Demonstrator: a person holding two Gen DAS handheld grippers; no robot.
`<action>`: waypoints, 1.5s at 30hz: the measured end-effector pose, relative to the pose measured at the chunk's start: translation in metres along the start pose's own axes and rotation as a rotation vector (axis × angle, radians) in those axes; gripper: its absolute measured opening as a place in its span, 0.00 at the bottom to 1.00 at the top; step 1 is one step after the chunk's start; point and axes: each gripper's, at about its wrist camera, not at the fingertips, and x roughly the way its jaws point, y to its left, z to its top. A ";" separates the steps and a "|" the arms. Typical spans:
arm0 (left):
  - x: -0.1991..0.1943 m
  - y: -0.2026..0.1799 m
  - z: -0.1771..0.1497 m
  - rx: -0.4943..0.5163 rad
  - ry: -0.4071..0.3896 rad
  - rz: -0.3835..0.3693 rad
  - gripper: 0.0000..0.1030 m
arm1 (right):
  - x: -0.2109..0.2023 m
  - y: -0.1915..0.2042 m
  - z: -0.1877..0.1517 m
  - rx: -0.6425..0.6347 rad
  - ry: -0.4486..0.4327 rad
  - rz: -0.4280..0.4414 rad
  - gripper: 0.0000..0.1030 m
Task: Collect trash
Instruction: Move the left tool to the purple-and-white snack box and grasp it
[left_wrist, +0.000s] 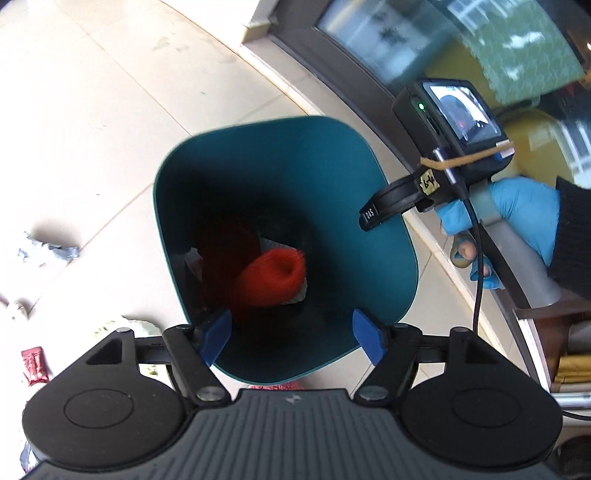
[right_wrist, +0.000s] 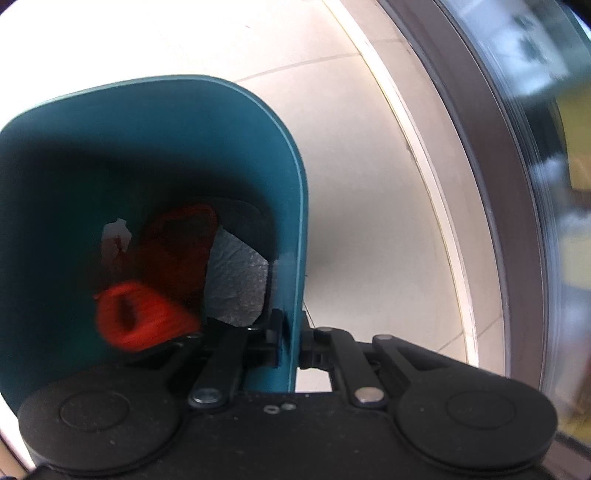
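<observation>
Left gripper (left_wrist: 291, 338) spread wide, holding nothing, poised over teal bin (left_wrist: 332, 177). Right gripper (right_wrist: 290, 345) clamped on bin rim. Deeper inside, orange mesh (left_wrist: 271, 277). Beyond, crumpled wrappers (left_wrist: 48, 251) on floor (left_wrist: 92, 110).

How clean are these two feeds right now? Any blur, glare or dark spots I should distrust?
Left wrist: fisheye bends the floor tiles; bin rim sharp, its bottom deep in shadow around the red mesh; window streaked with blur. Right wrist: floor washed out bright, red mesh smeared, window frame blurred; bin wall in the jaws crisp.
</observation>
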 end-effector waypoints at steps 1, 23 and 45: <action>-0.006 0.002 -0.002 -0.005 -0.011 0.009 0.70 | -0.002 0.002 0.001 -0.025 -0.007 0.002 0.03; -0.090 0.154 -0.109 -0.324 -0.081 0.297 0.70 | 0.001 0.045 0.002 -0.470 -0.037 -0.095 0.10; 0.029 0.385 -0.250 -0.305 0.066 0.460 0.70 | 0.008 0.048 0.013 -0.480 0.037 -0.152 0.14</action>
